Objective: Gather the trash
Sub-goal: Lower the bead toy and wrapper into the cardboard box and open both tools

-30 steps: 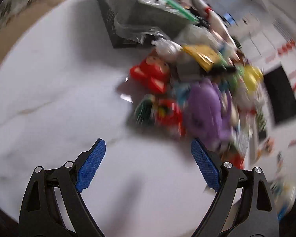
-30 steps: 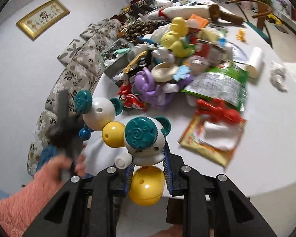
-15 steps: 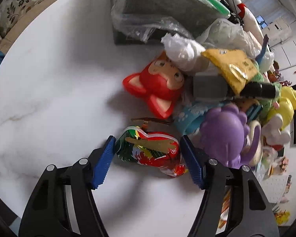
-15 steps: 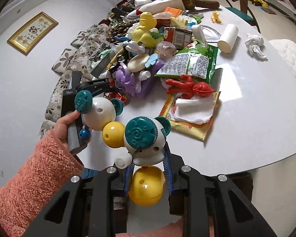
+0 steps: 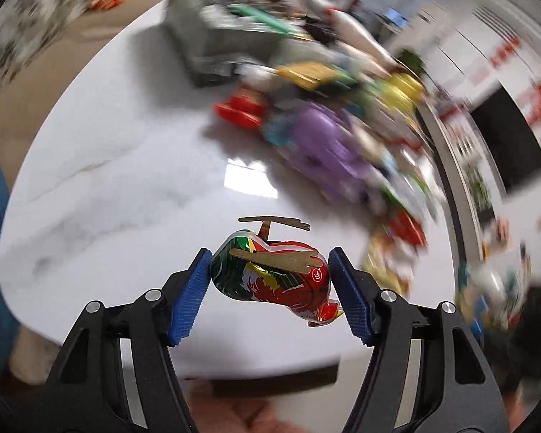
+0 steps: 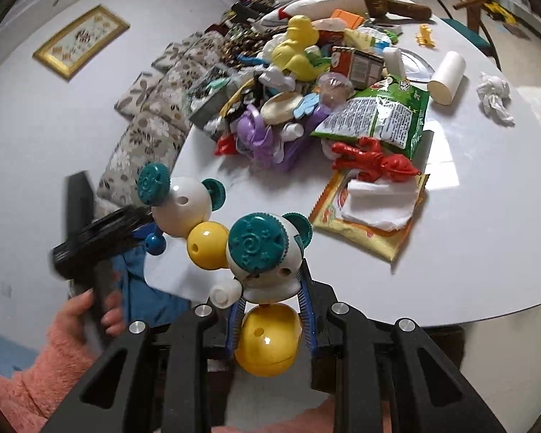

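Observation:
A shiny red and green foil packet (image 5: 270, 283), with a brown card strip on top, hangs above the white marble table (image 5: 126, 180) near its front edge. My left gripper (image 5: 270, 270) is shut on it, with a blue pad pressing each side. My right gripper (image 6: 270, 299) is shut on a toy of white and yellow balls with teal gear wheels (image 6: 259, 241), held off the table's near rim (image 6: 487, 288). At the left of the right wrist view, a hand in a pink fuzzy sleeve (image 6: 86, 310) grips the black body of the left tool.
A heap of toys and trash fills the table's middle: purple toy (image 6: 256, 133), yellow duck (image 6: 295, 47), green snack bag (image 6: 378, 115), red lobster (image 6: 375, 162), yellow packet under white tissue (image 6: 375, 213), paper roll (image 6: 447, 75), crumpled tissue (image 6: 494, 97). A floral sofa (image 6: 140, 137) stands behind.
The left gripper closed on the foil packet, lifted it off the table and drew it back from the heap. The right gripper kept its hold on the ball toy and barely moved.

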`<state>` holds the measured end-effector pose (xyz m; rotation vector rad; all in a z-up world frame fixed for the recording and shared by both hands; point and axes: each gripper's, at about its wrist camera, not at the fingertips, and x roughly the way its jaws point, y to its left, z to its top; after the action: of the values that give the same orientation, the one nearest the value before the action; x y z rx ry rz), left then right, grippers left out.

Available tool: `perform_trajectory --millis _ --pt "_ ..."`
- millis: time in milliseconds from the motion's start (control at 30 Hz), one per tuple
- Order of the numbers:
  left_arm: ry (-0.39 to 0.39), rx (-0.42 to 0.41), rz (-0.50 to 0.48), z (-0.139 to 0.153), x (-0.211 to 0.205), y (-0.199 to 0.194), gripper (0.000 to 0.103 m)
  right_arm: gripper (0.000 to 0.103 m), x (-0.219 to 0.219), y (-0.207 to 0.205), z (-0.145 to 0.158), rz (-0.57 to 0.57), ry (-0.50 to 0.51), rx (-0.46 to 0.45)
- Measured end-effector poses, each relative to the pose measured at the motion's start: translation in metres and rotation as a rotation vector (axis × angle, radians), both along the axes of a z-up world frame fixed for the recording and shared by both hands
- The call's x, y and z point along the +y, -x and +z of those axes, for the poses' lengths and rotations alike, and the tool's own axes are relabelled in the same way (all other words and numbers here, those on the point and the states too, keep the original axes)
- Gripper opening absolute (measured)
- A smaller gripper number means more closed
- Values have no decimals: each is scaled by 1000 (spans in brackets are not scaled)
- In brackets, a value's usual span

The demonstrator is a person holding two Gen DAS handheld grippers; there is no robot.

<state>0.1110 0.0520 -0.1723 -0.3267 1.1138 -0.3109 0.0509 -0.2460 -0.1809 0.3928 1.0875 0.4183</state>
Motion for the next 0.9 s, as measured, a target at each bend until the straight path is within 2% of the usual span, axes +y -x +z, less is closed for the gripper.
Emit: perform_trajectory --millis 100,167,200,267,367,533,600,667,800,833,867,900 --pt "-26 -2 -107 -2 -14 49 65 27 -3 17 -12 28 29 38" --pt "-26 45 -149 -15 -29 68 65 27 -9 29 -25 35 36 80" --pt "-16 82 -171 -26 -35 80 65 27 -12 36 -33 35 33 105" --pt "-45 122 -223 -50 -48 104 65 27 -21 53 -57 31 39 169" --pt "-66 191 -263 -88 -64 122 65 27 -36 71 -97 6 57 263" --pt "-111 313 -336 -176 -94 142 65 27 -62 93 -183 -67 92 408" --pt "-141 369 -355 -222 -108 147 65 27 -70 98 -219 -96 114 452" --pt "-151 430 -361 -270 -120 145 65 27 -76 102 -260 -122 141 496" --pt "-201 512 -316 -346 -134 143 66 28 -78 100 -341 -126 226 571" --pt "-235 543 -294 -365 -137 140 68 36 -77 99 -353 -117 244 584" --pt "-259 580 -273 -380 -138 140 71 63 -77 97 -365 -113 262 599" --pt "-268 623 -258 -396 -139 139 73 75 -76 96 -374 -114 276 609"
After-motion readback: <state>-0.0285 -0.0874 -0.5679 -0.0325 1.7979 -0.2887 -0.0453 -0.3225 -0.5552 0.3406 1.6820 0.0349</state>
